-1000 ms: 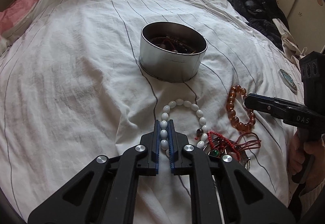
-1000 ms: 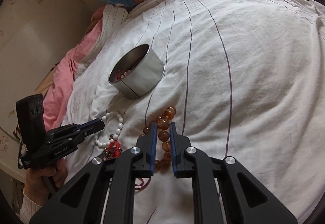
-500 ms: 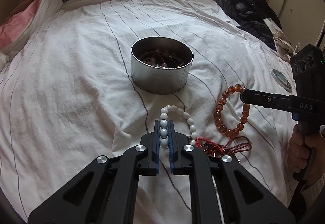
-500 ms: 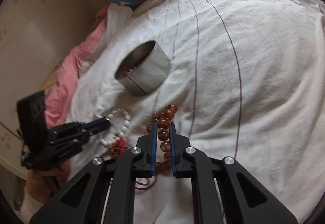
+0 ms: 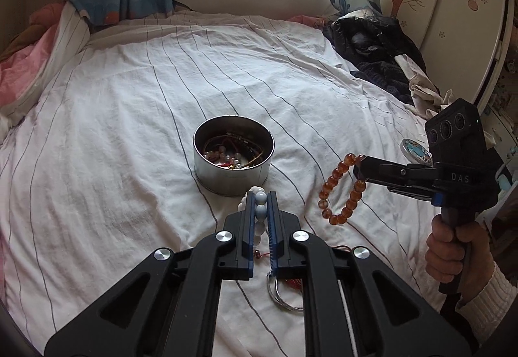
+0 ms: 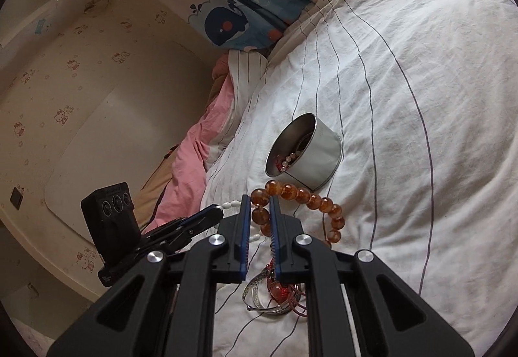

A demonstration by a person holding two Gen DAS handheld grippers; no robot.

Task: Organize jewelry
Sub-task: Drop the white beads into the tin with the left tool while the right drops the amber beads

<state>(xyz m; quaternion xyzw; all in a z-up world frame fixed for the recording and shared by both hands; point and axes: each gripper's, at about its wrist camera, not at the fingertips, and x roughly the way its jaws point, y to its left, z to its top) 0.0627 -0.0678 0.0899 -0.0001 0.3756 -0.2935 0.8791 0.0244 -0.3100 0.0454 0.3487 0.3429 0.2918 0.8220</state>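
Both bracelets lifted off the bed [image 5: 123,117]. Your left claw [image 5: 261,205] grips the white bracelet [image 5: 261,211]; your right claw [image 6: 259,211] pinches the amber bracelet [image 6: 319,203]. Tin [image 5: 233,177] sits just ahead. Next: carry each over its rim, then release, one at a time.

My left wrist view looks down the bed [image 5: 129,130] toward the window; my right view tilts across it; both share the tin [image 5: 233,169].

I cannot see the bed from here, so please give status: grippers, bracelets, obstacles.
Left gripper shut on white bracelet. Right gripper shut on amber bracelet. Both lifted. Tin open, path clear.
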